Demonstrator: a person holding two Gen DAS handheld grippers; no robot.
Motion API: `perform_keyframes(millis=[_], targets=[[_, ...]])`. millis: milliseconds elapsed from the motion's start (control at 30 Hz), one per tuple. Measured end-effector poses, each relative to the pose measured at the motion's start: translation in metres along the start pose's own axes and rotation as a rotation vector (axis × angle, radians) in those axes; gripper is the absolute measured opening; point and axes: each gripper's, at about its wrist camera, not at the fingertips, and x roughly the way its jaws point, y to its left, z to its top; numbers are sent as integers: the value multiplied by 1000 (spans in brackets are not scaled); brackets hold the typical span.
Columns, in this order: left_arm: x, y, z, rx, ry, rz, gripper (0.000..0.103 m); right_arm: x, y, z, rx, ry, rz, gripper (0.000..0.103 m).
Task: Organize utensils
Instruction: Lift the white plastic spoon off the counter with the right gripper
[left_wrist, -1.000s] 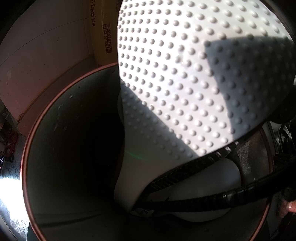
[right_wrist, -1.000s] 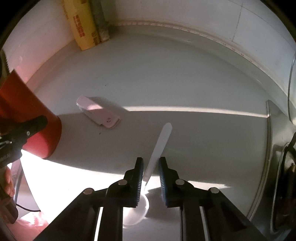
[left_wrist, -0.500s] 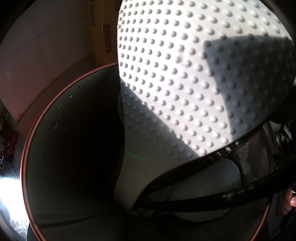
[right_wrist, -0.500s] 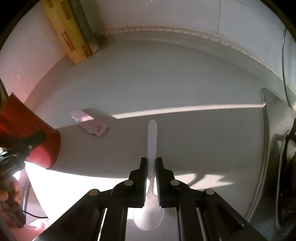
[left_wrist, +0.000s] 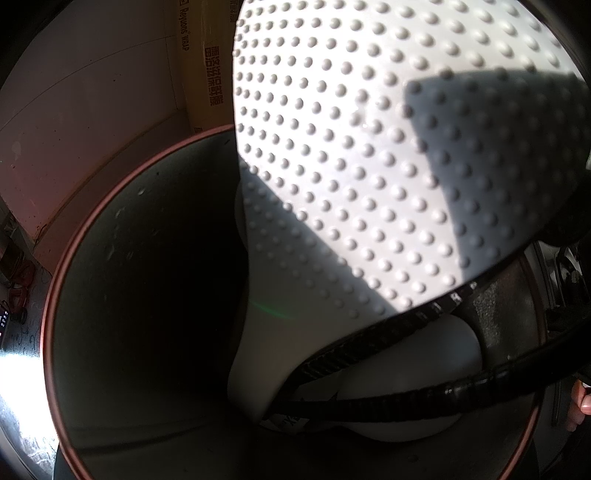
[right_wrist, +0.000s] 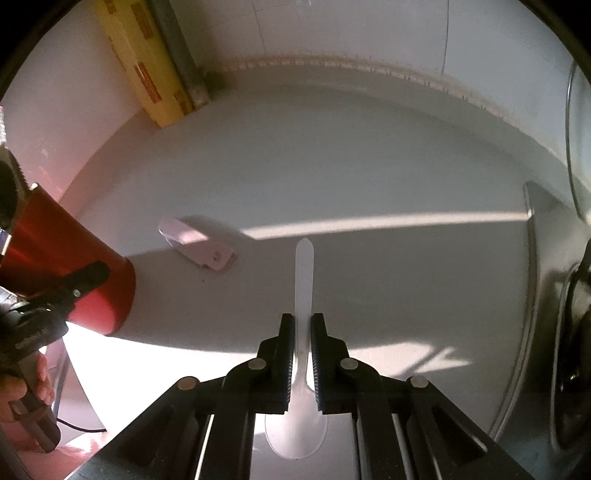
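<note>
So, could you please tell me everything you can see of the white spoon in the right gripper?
The white spoon looks like thin, slightly translucent plastic, with a long flat handle and a rounded bowl. The right gripper is shut on its handle near the bowl. The handle points away from the camera, its rounded tip over the shaded white counter; the bowl sits below the fingers, towards the camera, in bright sun. Whether it touches the counter cannot be told.

yellow wrap box upright in the corner, small pink clip-like piece on the white counter
</note>
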Motion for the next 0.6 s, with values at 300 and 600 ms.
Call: perform_keyframes(millis=[300, 600], targets=[[0, 0, 0, -1, 0, 0, 90, 5, -1, 6, -29, 66, 3, 12], [0, -1, 0, -2, 0, 1, 90, 13, -3, 36, -50, 144, -21, 14]])
